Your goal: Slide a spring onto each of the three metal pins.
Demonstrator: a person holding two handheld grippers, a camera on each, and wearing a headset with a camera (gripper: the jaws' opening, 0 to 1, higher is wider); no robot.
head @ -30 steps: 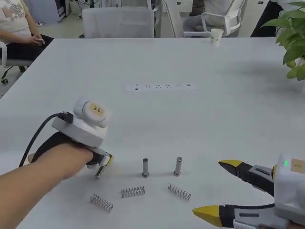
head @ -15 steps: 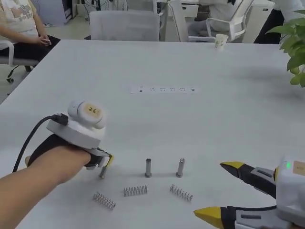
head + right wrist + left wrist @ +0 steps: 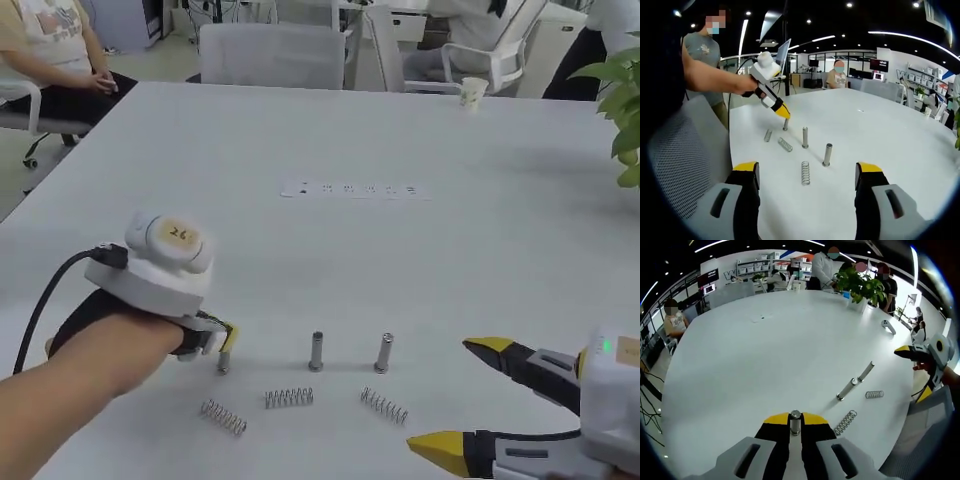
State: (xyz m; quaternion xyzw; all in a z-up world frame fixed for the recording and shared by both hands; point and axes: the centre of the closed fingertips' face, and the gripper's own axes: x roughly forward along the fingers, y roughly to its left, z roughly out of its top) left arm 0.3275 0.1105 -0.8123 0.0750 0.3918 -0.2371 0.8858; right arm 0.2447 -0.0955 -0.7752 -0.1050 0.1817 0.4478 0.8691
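Observation:
My left gripper [image 3: 226,338] is shut on a short metal pin [image 3: 223,362], holding it upright with its foot on the white table [image 3: 330,250]; the left gripper view has the pin [image 3: 795,422] clamped between the yellow tips. To its right stand two more pins [image 3: 316,351] [image 3: 383,352]. In front of the pins lie three springs [image 3: 223,417] [image 3: 289,398] [image 3: 384,405]. My right gripper [image 3: 462,397] hovers open at the lower right, a little right of the nearest spring [image 3: 805,172], with nothing between its jaws.
A flush socket strip [image 3: 355,189] is set in the table's middle. A paper cup [image 3: 471,93] stands at the far edge and a plant [image 3: 625,110] at the right. Chairs and seated people are beyond the table.
The head camera has tipped a little. The pin in my left gripper has gone from tilted to upright on the table. The right gripper has stayed open in place.

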